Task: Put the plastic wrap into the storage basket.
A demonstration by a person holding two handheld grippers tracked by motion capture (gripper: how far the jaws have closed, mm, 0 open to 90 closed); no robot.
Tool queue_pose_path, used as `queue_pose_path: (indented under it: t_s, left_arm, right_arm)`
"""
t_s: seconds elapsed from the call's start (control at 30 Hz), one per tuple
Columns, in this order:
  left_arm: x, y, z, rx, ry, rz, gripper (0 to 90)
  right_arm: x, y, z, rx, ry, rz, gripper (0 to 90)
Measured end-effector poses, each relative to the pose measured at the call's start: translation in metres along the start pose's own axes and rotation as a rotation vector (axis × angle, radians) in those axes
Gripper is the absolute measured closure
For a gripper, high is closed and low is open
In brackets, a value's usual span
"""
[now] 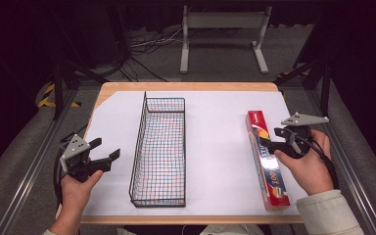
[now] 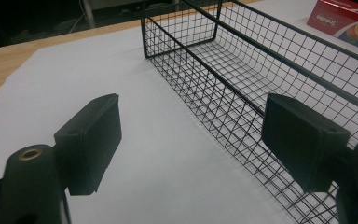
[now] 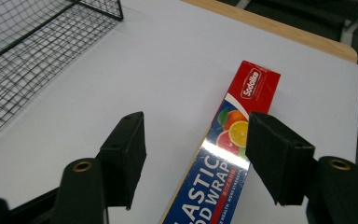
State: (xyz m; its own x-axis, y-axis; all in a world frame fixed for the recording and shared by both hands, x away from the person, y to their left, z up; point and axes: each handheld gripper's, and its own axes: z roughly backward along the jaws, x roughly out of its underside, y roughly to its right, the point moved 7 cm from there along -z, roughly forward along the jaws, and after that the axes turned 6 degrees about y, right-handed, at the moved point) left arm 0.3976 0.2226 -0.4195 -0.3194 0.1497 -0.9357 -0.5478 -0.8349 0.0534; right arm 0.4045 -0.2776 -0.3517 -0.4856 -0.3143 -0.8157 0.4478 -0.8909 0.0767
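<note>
Overhead, white-covered wooden table [image 1: 215, 147] amid dark floor cables [image 1: 147, 46]; both tongs wide open, empty.

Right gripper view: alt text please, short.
The right tool, jaws open, hovers over a long red-and-blue plastic wrap box lying flat on a white table cover. A black wire basket sits at upper left.

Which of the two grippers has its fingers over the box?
The right gripper: its open fingers straddle the plastic wrap box; the left gripper hovers beside the basket.
</note>
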Motion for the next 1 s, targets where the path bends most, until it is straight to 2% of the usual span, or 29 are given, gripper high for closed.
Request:
queue_pose_path:
  t_s: [0.13,0.17,0.3,0.5,0.53,0.57,0.67,0.77,0.9,1.0]
  left_arm:
    - [0.000,-0.001,0.001,-0.003,0.002,0.002,20.8]
    - [0.000,-0.002,0.001,-0.002,0.004,0.002,20.8]
    - [0.000,-0.003,0.002,-0.003,0.003,0.007,20.8]
    - [0.000,-0.002,0.001,-0.006,0.007,0.004,20.8]
    - [0.000,-0.002,0.000,-0.006,0.006,0.004,20.8]
    - [0.000,-0.002,0.000,-0.004,0.002,0.002,20.9]
    - [0.001,-0.001,-0.001,-0.002,0.001,0.000,20.9]
    - [0.001,-0.001,-0.001,-0.004,0.001,-0.001,20.8]
    - [0.001,-0.003,0.000,-0.007,0.002,-0.002,20.9]
    - [0.002,-0.003,0.000,-0.008,0.000,0.000,21.4]
  right_arm:
    - [-0.002,0.006,-0.008,0.016,-0.026,-0.014,36.2]
    - [-0.002,0.012,-0.012,0.036,-0.033,-0.028,35.5]
    - [-0.002,0.021,-0.020,0.052,-0.030,-0.089,34.4]
    - [-0.001,0.028,-0.030,0.073,-0.041,-0.099,33.6]
    - [0.002,0.030,-0.033,0.088,-0.061,-0.120,30.9]
    - [0.006,0.031,-0.036,0.107,-0.095,-0.142,32.9]
    - [0.014,0.033,-0.048,0.117,-0.151,-0.172,33.0]
    - [0.019,0.032,-0.055,0.115,-0.183,-0.200,32.6]
    - [0.027,0.032,-0.066,0.129,-0.241,-0.211,28.2]
    - [0.036,0.030,-0.075,0.133,-0.289,-0.256,24.9]
